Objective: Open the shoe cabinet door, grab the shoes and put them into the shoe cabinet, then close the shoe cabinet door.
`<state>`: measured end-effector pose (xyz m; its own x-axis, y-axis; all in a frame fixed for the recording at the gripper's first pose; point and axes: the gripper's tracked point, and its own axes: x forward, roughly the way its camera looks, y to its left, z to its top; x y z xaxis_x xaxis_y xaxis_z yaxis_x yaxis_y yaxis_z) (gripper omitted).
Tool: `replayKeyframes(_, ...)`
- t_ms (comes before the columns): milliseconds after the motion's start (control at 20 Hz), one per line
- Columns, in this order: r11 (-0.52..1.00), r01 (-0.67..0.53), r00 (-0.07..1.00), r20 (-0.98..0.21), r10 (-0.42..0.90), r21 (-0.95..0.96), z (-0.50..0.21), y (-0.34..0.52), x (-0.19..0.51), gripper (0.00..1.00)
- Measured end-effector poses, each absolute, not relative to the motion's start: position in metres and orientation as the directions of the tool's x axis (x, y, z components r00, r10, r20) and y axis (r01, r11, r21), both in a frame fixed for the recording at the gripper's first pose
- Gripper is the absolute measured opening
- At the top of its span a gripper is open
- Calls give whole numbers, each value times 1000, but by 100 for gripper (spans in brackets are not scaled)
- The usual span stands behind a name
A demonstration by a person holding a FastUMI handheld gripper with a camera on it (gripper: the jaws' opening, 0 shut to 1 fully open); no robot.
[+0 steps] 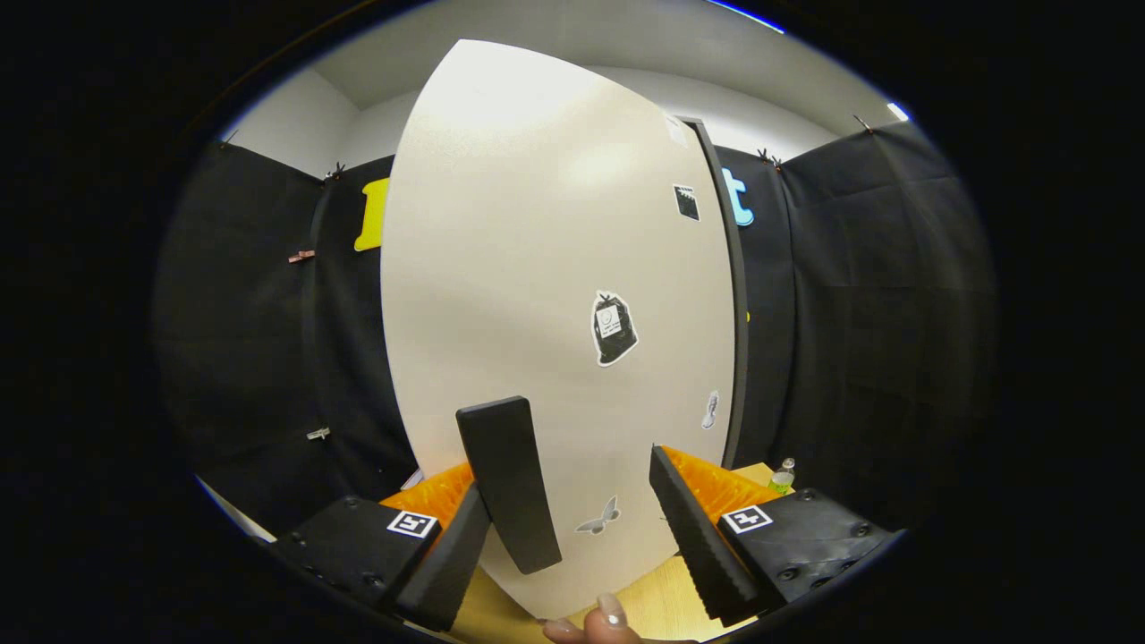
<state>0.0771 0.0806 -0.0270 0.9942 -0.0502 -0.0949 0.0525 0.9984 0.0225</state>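
Right, gripper (586, 528) faced the big off-white smooth-panelled shoe cabinet door (546, 295), jaws apart, nothing held.

The door stood upright just ahead of the fingers, its dark edge (735, 295) running down the right side. A long black rectangular bar handle (510, 483) sat low on the door, close beside the left finger (447, 559), not clamped; whether the finger touched it could not be told. The right finger (702, 537) stood well clear of the handle. Stickers dotted the panel: a black bag-shaped one (614, 328) mid-door, a small black square one (686, 202) higher up, a pale butterfly one (597, 519) between the fingers. A person's fingertips (590, 624) showed below the door's bottom edge, over the light wooden floor (657, 608). A small clear bottle with greenish liquid (783, 477) stood on the floor beyond the right finger, near the black cloth wall (886, 313).
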Motion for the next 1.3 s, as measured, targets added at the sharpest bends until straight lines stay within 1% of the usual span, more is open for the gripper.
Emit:
replayKeyframes(150,998,59,995,-87,-58,7,-28,93,94,100)
replayKeyframes(700,995,95,993,-74,-95,-11,-21,103,103,100)
replayKeyframes(800,998,68,995,-72,-68,-6,-20,110,103,100)
replayKeyframes(950,998,56,997,-54,-56,-13,-16,115,101,100)
replayKeyframes(1300,999,24,998,-55,-25,-24,-15,124,92,100)
